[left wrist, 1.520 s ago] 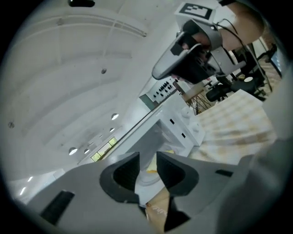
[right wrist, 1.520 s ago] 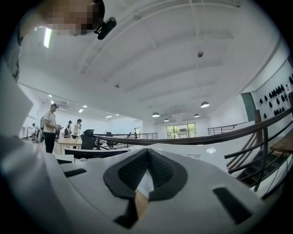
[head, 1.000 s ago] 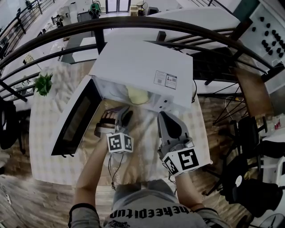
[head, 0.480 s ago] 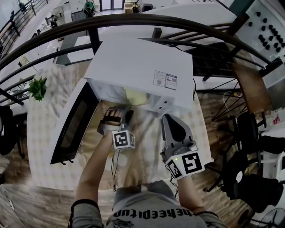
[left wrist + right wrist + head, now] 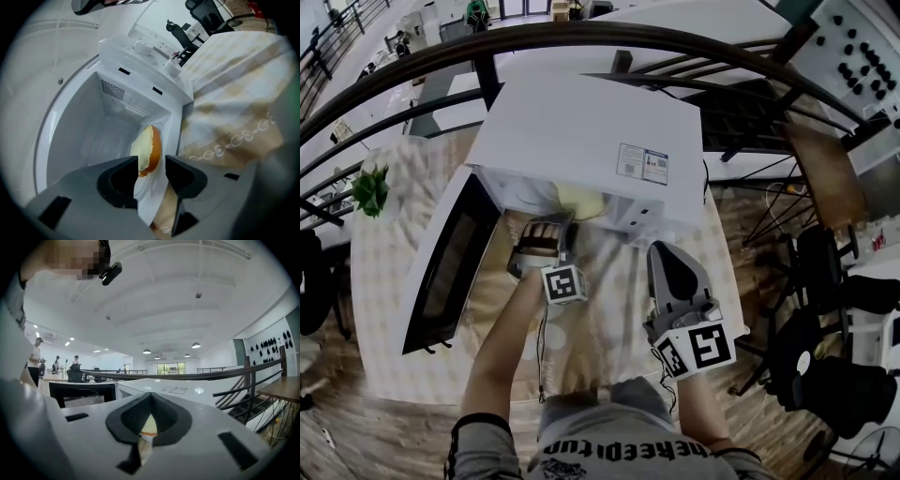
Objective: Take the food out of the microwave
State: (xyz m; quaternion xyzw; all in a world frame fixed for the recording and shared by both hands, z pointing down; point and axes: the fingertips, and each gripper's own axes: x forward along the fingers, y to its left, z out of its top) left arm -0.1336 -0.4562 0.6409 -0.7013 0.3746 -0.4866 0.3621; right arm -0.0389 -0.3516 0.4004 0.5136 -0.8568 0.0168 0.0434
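Observation:
The white microwave stands on the table with its door swung open to the left. Inside lies the food, a pale yellow round with an orange underside, on something white. My left gripper is at the oven's mouth, rolled on its side. Its jaws stand open, and the food shows in the gap just beyond the tips, untouched. My right gripper hangs in front of the microwave's right end, pointing level. Its fingertips meet, with nothing held.
A checked cloth covers the table, and a small green plant sits at its far left. A dark curved railing runs behind the microwave. Two knobs mark the control panel. An office chair stands to the right.
My left gripper has moved forward and down to the microwave's opening, rolled, and its jaws have spread wider. The right gripper has barely shifted.

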